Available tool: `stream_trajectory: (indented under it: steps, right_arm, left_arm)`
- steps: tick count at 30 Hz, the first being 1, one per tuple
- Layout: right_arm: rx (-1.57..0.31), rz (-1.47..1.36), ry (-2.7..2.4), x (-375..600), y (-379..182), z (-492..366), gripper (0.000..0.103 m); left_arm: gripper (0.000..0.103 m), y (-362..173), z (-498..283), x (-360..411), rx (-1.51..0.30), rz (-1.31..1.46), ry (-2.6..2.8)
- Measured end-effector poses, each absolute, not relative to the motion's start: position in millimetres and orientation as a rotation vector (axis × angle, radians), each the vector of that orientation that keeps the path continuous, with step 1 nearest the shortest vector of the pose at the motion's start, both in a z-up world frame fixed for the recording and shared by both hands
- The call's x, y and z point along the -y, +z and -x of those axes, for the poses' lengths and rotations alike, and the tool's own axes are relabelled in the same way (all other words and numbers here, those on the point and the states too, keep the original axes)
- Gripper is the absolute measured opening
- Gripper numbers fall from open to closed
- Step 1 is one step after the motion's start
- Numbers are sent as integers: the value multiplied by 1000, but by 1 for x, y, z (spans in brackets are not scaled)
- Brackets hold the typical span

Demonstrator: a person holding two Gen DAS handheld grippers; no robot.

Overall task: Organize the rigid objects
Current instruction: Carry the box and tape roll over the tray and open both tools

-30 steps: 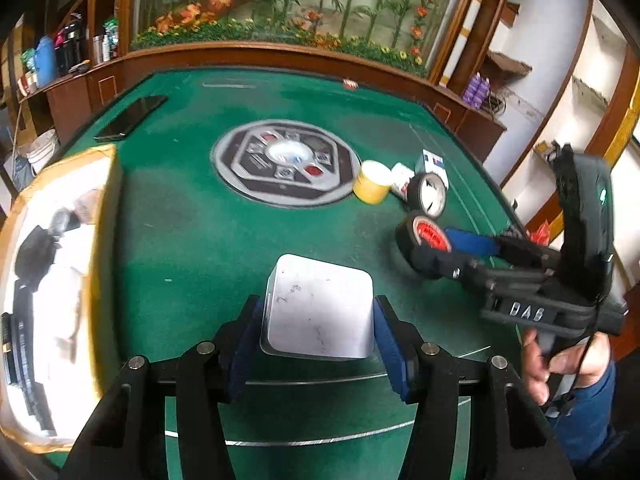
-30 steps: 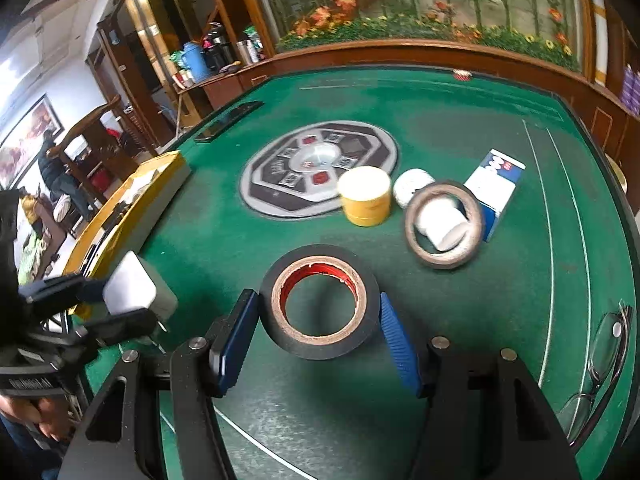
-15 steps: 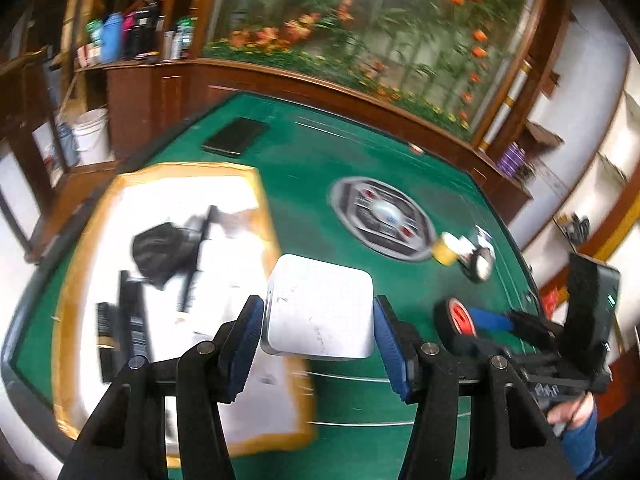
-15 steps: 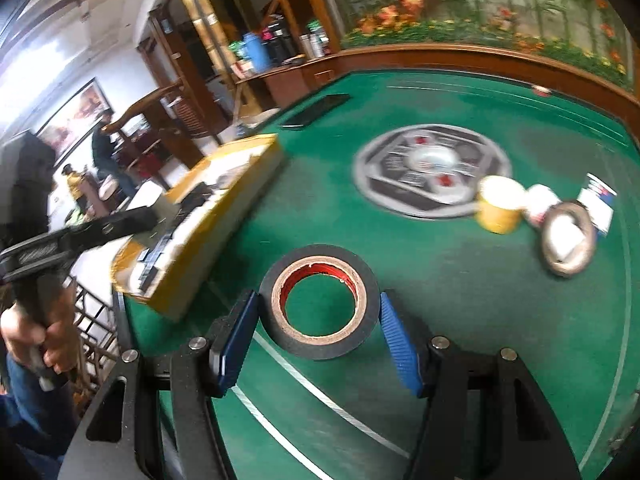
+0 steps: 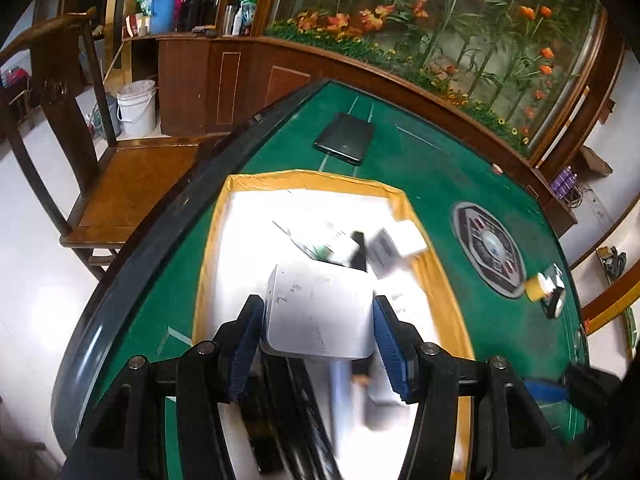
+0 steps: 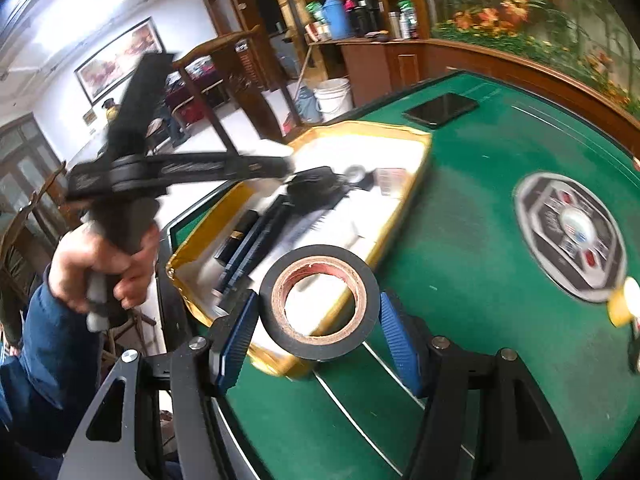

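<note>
My left gripper (image 5: 318,338) is shut on a white square box (image 5: 318,314) and holds it in the air over the yellow-rimmed tray (image 5: 404,204). The tray holds several dark and white items, blurred by motion. My right gripper (image 6: 314,334) is shut on a roll of black tape (image 6: 320,302) with a red core, held above the tray's near corner (image 6: 280,364). In the right wrist view the left gripper's fingers (image 6: 224,168) reach over the tray, held by a hand (image 6: 104,264) in a blue sleeve.
A dark phone (image 5: 345,138) lies on the green felt table (image 5: 440,184) beyond the tray. A round grey emblem (image 5: 488,250) marks the table's middle, with a yellow cup (image 5: 534,286) and other small things beside it. A wooden chair (image 5: 120,176) stands off the table's left edge.
Both grippers have swung left across the table with their loads, from the clutter near the emblem to above the yellow tray. Both grips are unchanged.
</note>
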State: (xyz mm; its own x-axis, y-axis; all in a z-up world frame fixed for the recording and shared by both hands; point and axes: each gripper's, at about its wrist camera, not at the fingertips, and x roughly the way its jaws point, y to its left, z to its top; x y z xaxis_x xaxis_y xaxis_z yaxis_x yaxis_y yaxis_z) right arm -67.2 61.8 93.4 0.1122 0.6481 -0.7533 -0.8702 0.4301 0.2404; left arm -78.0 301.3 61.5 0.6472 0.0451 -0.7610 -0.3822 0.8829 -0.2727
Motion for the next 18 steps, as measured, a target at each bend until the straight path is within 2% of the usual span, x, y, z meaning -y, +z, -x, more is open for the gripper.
stream_trajectory:
  steps: [18]
  right_arm:
    - [-921, 499, 1124, -135, 63, 93, 62]
  left_arm:
    - [59, 35, 23, -351, -908, 475, 268]
